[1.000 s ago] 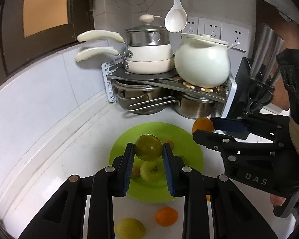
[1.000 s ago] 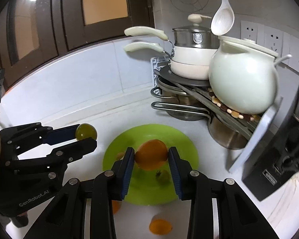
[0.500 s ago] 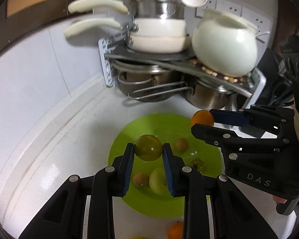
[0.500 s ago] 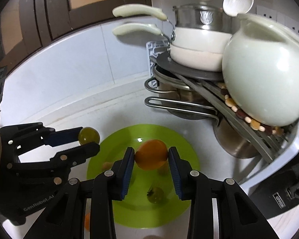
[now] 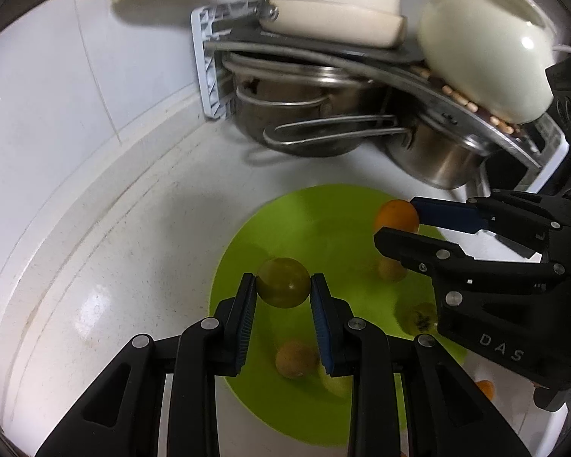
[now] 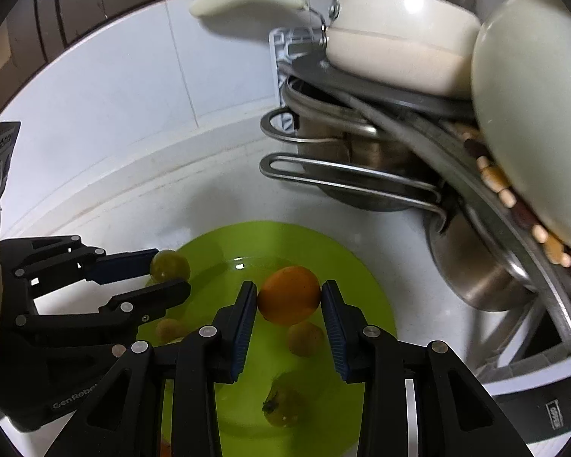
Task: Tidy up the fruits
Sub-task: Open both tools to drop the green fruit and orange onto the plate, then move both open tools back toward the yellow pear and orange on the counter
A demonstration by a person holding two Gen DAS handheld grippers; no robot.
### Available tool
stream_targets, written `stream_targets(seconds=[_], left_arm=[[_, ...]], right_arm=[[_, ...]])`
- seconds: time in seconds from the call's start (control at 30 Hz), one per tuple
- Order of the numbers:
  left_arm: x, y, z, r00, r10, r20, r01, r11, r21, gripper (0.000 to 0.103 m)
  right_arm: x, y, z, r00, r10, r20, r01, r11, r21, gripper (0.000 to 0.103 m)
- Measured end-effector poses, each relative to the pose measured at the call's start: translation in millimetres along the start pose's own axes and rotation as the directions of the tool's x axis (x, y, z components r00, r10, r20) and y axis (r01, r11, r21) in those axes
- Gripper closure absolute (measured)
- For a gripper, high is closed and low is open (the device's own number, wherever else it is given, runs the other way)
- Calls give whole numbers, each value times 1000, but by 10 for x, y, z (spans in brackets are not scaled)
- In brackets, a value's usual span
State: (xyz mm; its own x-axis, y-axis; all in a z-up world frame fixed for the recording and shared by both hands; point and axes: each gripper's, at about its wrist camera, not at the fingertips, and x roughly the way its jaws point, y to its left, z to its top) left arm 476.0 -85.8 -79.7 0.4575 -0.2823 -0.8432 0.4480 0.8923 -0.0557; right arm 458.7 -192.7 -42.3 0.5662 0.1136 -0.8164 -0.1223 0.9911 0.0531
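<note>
Two grippers, each clamped on one fruit above the lime-green plate (image 5: 247, 251): the left gripper (image 5: 283, 285) grasps a green tomato (image 5: 283, 282), and the right gripper (image 6: 289, 297) grasps an orange fruit (image 6: 289, 294). Below and between them the plate holds at least three small loose fruits, among them a stemmed green tomato (image 6: 281, 405). Beyond both sets of fingertips stand a rack (image 5: 209, 61) of steel pots (image 5: 297, 114), cream pans and a white ceramic pot (image 5: 483, 49); nothing blocks the plate.

Green fruit (image 5: 283, 283) and orange fruit (image 6: 288, 294) (both round) above green plate (image 6: 365, 297).
</note>
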Motion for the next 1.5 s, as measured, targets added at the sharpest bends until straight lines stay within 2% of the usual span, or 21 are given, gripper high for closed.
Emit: stream_targets(seconds=[0.4, 0.73, 0.8, 0.93, 1.03, 1.13, 1.23, 1.37, 1.5], left_arm=[[206, 19, 18, 999, -18, -51, 19, 1000, 6, 73], [39, 13, -2, 999, 5, -31, -5, 1000, 6, 65], [-45, 10, -8, 1000, 9, -18, -9, 1000, 0, 65], [-269, -18, -35, 999, 25, 29, -25, 1000, -8, 56], [-489, -72, -79, 994, 69, 82, -69, 998, 0, 55], [-709, -126, -140, 989, 83, 121, -84, 996, 2, 50], [-915, -182, -194, 980, 114, 161, -116, 993, 5, 49], [-1201, -206, -281, 970, 121, 210, -123, 992, -2, 46], [-1442, -205, -406, 957, 145, 251, -148, 989, -4, 44]], right_arm=[[197, -43, 3, 999, -1, -44, 2, 1000, 13, 67], [46, -31, -20, 1000, -8, -21, 8, 1000, 18, 66], [-28, -8, -34, 1000, -5, -11, 5, 1000, 18, 66], [-200, 45, -70, 1000, 1, 17, -1, 1000, 12, 66], [-352, 72, -100, 999, 11, 44, -12, 1000, 11, 66], [-514, 97, -129, 997, 21, 75, -21, 1000, 5, 66], [-690, 146, -167, 994, 29, 108, -30, 1000, 3, 66], [-899, 229, -221, 988, 49, 146, -49, 999, -2, 66], [-1114, 339, -323, 982, 55, 183, -53, 998, -14, 61]])
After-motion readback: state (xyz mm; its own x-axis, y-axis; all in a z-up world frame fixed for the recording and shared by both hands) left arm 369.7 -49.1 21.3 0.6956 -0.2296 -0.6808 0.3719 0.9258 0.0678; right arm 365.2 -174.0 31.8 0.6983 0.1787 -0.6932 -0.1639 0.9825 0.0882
